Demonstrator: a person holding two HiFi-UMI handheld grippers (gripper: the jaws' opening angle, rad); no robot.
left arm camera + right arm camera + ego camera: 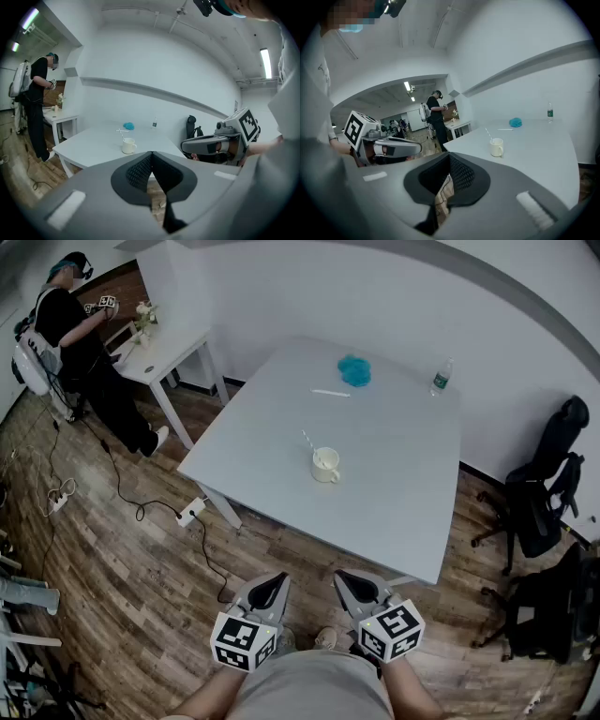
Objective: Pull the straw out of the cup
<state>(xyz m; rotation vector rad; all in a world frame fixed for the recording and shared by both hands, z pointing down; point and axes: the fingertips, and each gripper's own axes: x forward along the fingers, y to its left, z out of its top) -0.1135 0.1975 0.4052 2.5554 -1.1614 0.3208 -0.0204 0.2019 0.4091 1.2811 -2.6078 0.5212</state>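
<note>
Room: white rectangular table on a wood-plank floor, and we're standing back from its near edge.
Head view, target: small cream ceramic cup sits upright mid-table, well ahead of both sets of fingertips. A thin pale straw leans out of it, away and to the left.
Head view, grippers: left gripper and right gripper are side by side, short of the table edge, each drawn to a point, nothing carried.
Left gripper view: fingers pressed together at the tips, empty; cup and straw far beyond them, slightly to their left.
Right gripper view: fingers also meeting at the tips, nothing between them; cup well ahead, off to their right.
Handling call: straw looks feather-light and thin-walled, easy to crush or kink, and probably smooth enough to slip.
Where to take hold: my pick is the exposed stretch above the rim, pinched gently across its width, then drawn along its own lean.
Cup risk: likely light enough to tip or drag, so the other fingers steadying its wall would help.
</note>
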